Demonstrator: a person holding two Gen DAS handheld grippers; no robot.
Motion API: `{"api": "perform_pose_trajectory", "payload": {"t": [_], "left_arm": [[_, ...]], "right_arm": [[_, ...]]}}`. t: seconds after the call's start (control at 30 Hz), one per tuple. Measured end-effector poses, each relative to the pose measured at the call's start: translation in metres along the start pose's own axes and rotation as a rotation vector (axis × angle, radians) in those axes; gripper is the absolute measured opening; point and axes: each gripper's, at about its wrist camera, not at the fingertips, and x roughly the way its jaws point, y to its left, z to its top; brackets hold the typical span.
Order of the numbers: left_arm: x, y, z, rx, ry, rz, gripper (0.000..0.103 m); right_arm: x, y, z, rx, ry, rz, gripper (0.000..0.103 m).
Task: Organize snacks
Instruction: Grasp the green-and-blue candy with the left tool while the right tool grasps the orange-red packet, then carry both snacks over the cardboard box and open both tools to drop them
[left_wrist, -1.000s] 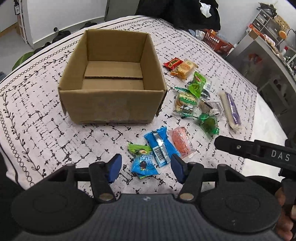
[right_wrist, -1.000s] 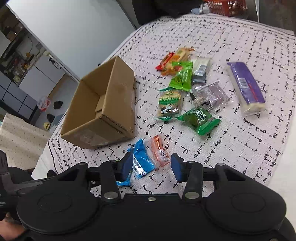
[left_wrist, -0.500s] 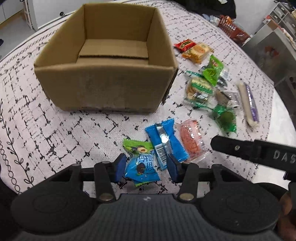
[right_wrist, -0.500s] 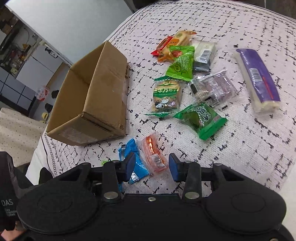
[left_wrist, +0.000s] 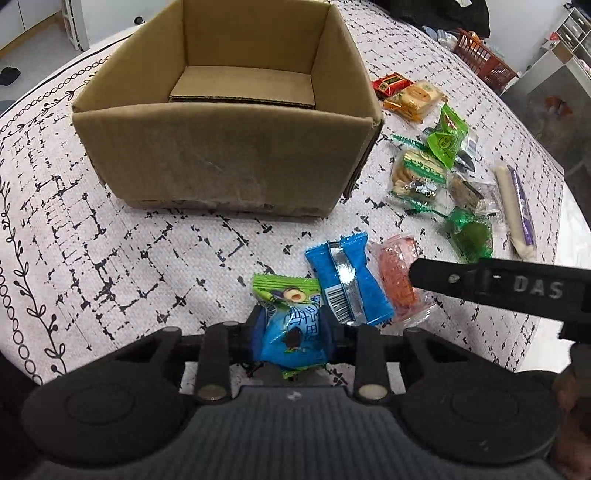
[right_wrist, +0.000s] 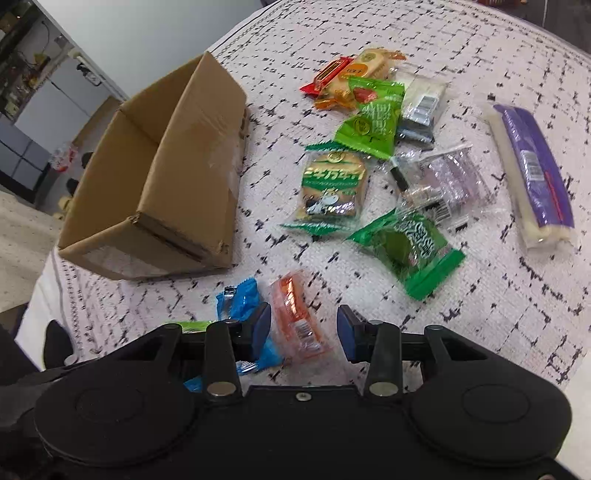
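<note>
The left hand-held gripper (left_wrist: 293, 334), its jaws just closing, is pinching the blue-green snack packet (left_wrist: 291, 332), while the right hand-held gripper (right_wrist: 303, 332) is straddling the orange packet (right_wrist: 295, 319) unclamped, both bound for the cardboard box (left_wrist: 229, 155).

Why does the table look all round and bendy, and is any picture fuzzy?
Both wrist views use fisheye lenses, so the patterned tablecloth curves at the edges. The left wrist view is sharp, with glare on the blue wrapper's silver seam. The right wrist view is slightly blurred, smearing the print on the dark green packet.
</note>
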Motion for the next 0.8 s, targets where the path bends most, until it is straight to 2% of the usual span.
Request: {"api": "perform_pose_trajectory", "payload": {"t": [0.3, 0.37, 0.43, 0.53, 0.8], "left_arm": [[-0.021, 0.010, 0.004, -0.008, -0.051, -0.006, 0.030], [-0.027, 0.011, 0.005, -0.012, -0.065, -0.011, 0.030], [-0.032, 0.012, 0.006, -0.014, -0.082, -0.021, 0.030], [-0.039, 0.017, 0.007, -0.028, -0.098, -0.041, 0.030], [-0.065, 0.027, 0.010, -0.027, -0.162, -0.069, 0.030]], "right_arm": [[0.006, 0.012, 0.002, -0.059, 0.017, -0.041, 0.035], [0.011, 0.017, 0.002, -0.083, 0.036, -0.050, 0.023], [0.012, 0.020, 0.002, -0.086, 0.041, -0.056, 0.020], [0.006, 0.019, 0.001, -0.073, 0.025, -0.071, 0.016], [-0.025, 0.020, -0.003, -0.035, -0.068, -0.114, 0.016]]}}
